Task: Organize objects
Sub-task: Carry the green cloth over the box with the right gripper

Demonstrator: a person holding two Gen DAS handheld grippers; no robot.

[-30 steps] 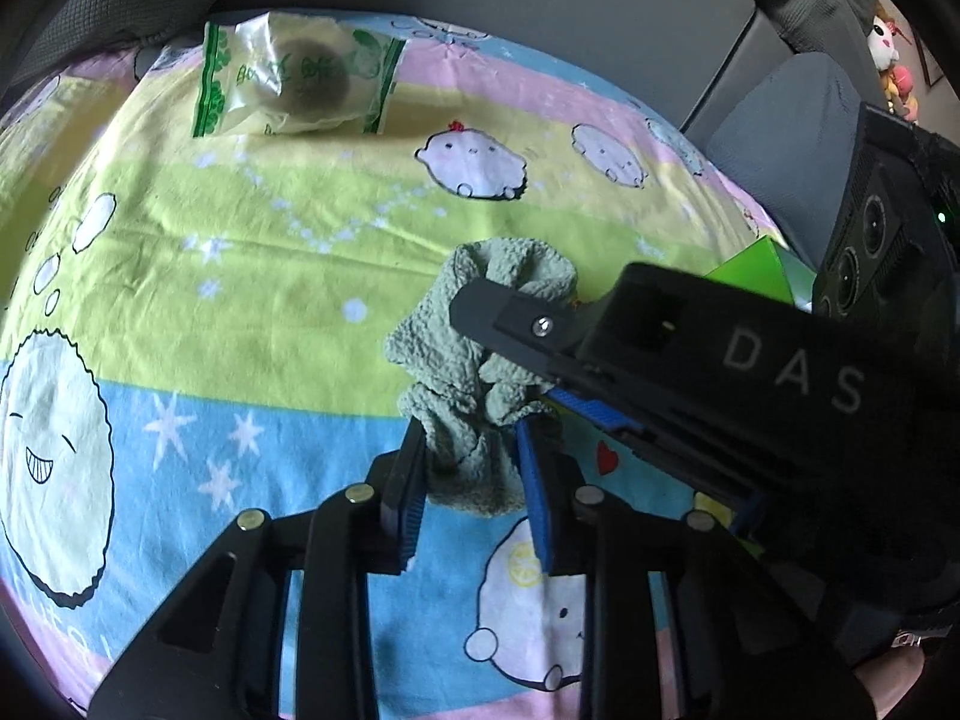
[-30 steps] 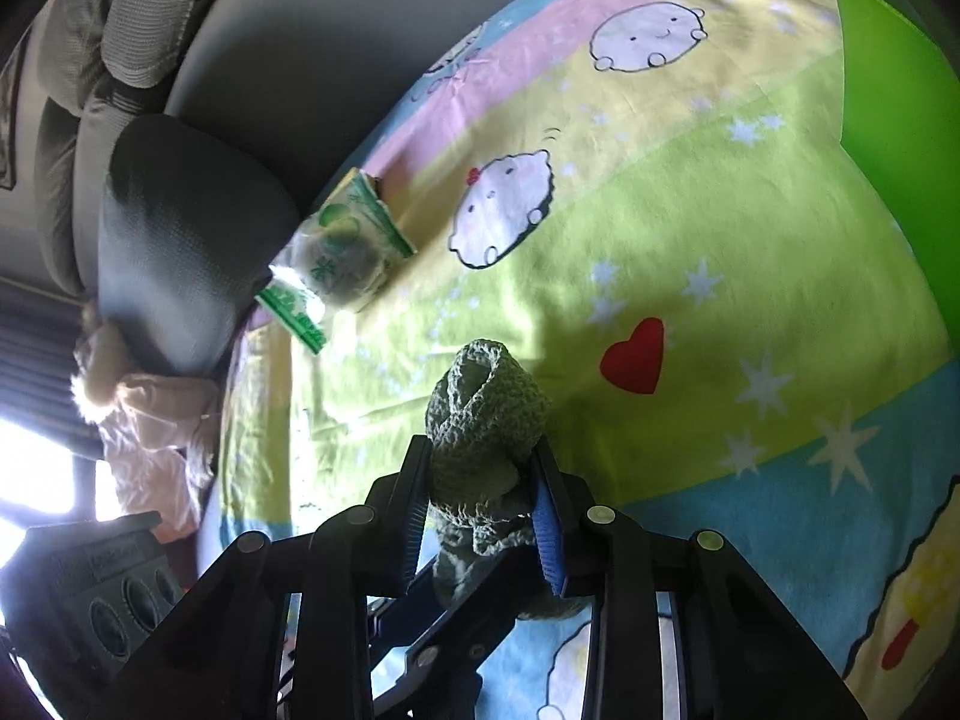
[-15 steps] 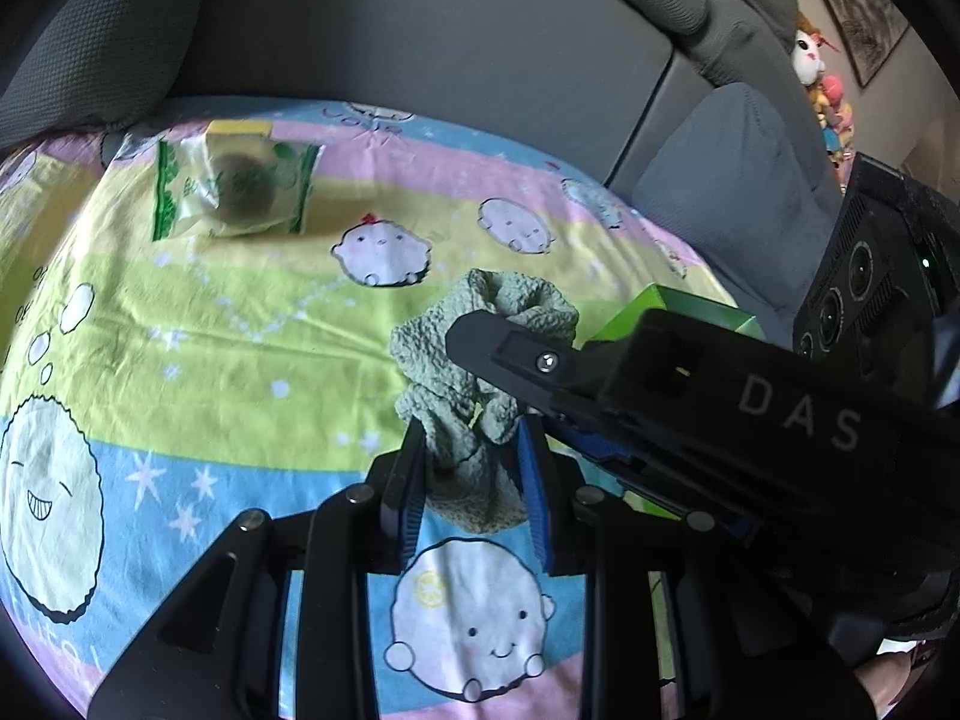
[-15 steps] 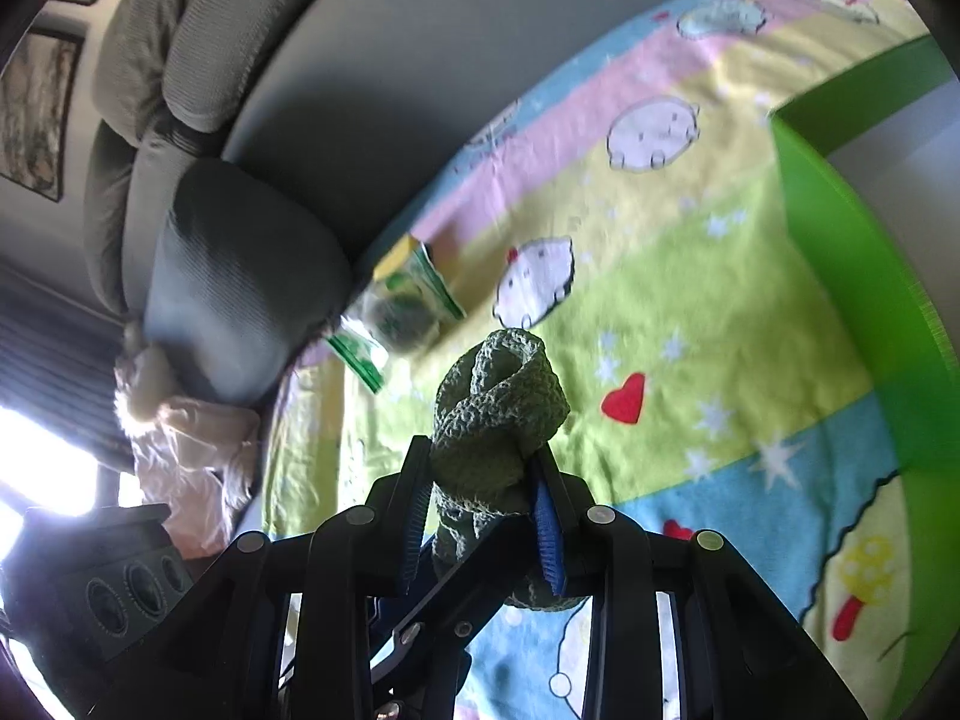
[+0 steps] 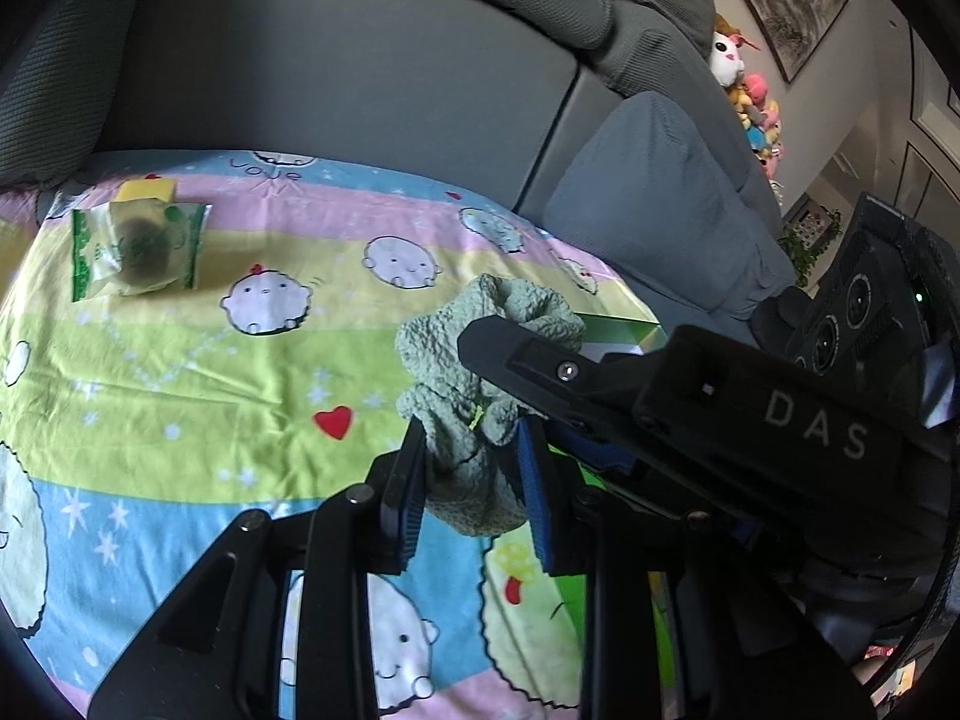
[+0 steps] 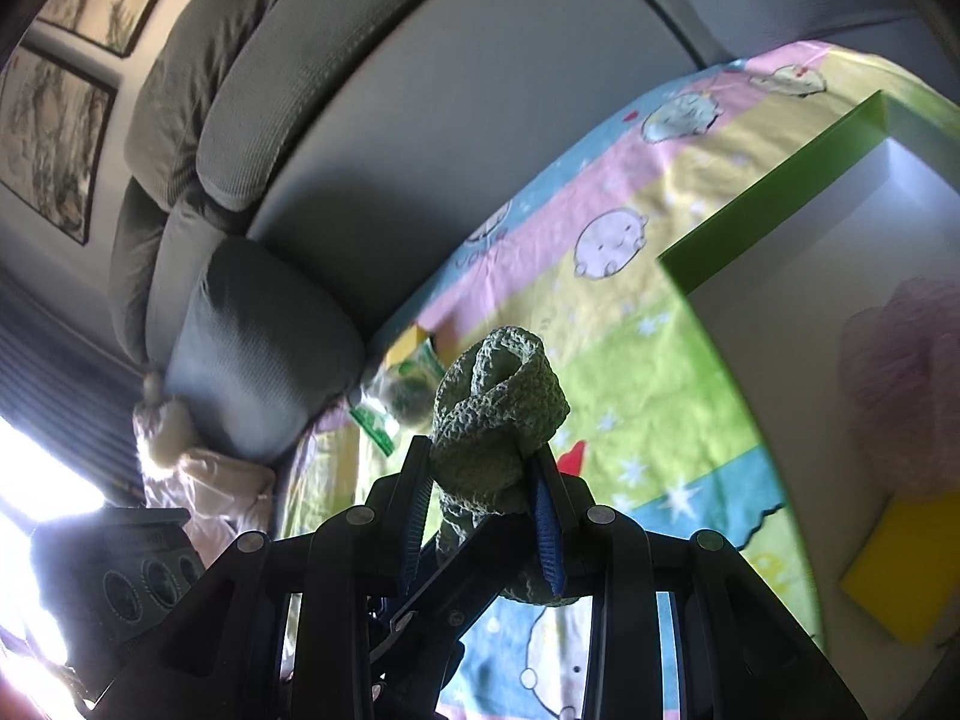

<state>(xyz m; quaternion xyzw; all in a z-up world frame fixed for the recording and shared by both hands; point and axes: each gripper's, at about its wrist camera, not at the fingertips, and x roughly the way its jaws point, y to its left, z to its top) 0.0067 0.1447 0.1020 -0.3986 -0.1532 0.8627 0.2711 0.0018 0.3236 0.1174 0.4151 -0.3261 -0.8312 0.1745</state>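
- Both tools grip the same green sock (image 5: 474,420): the left tool (image 5: 471,483) pinches its lower bunch between the blue pads, and the right tool (image 6: 483,501) pinches its rolled upper end (image 6: 498,402).
- Compared with a second ago, the sock now hangs clear of the patterned sheet (image 5: 180,390); before, it hung low over the cloth near the sheet's front edge.
- The green box (image 6: 774,192) at the sheet's right edge now fills much more of the right wrist view, its pale inside showing a pink bundle (image 6: 900,384) and a yellow block (image 6: 900,570).
- This looks like the carry step, with the drop into the box not yet done.
- The wrapped snack packet (image 5: 135,249) stays near the sheet's far left corner, untouched.
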